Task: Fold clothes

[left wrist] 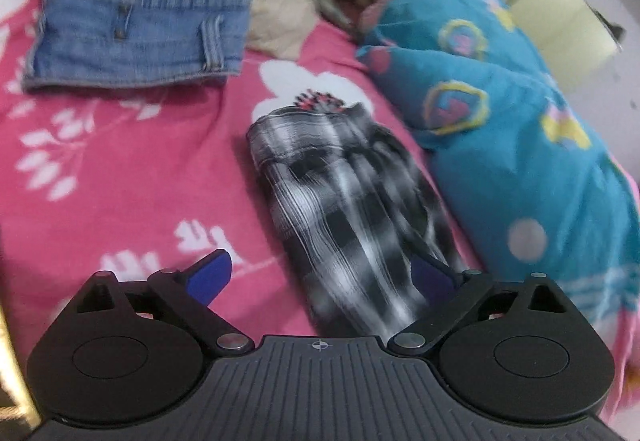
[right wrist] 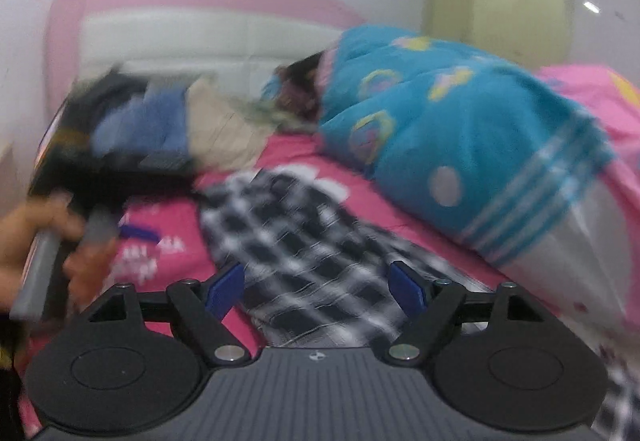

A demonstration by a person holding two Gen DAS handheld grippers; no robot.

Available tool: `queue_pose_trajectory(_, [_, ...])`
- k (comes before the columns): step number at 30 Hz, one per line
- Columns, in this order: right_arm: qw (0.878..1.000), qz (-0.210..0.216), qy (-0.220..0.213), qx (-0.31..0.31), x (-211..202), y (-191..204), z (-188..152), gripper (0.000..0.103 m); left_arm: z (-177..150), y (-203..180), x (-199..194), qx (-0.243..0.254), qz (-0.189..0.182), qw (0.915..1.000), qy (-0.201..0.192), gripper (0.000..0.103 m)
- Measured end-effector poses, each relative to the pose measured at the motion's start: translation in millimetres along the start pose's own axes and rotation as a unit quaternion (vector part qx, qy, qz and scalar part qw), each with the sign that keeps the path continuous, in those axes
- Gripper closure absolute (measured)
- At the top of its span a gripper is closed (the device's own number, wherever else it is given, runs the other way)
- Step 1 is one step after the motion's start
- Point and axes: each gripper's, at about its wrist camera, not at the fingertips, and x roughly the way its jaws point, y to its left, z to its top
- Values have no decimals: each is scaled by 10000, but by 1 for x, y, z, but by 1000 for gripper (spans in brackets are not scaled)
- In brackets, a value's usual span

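Left wrist view: the left gripper [left wrist: 322, 275] hangs low over the pink bedsheet [left wrist: 120, 169] with its jaws spread wide and nothing pinched. The plaid shirt [left wrist: 344, 209], rolled into a long narrow bundle, lies straight ahead; its long axis runs from just under the right finger away toward the far side, tilting a little left. Its near end sits between the fingers, closer to the right one. Folded jeans [left wrist: 136, 1] rest at the far left, well apart, and a blue quilt [left wrist: 500, 109] lies along the shirt's right.

Right wrist view: the right gripper [right wrist: 318, 287] is also open and empty, with the shirt [right wrist: 304, 241] spreading directly beneath and ahead of it, running away to the far left. The left gripper's blue finger [right wrist: 138, 232] and the person's hand [right wrist: 48, 241] show blurred at left, beside the shirt's left edge. Both grippers look about equally near; I judge the near end is the coming grasp.
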Motion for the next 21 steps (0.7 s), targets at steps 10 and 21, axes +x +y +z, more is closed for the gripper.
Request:
queue_pose_trajectory(10, [9878, 57, 534, -1465, 88, 52, -28, 46, 17, 0, 47, -185, 466, 9980, -391, 48])
queue_pose_trajectory(21, [9872, -537, 930, -1179, 113, 40, -31, 100, 9, -14, 54, -65, 441, 9974, -564, 96])
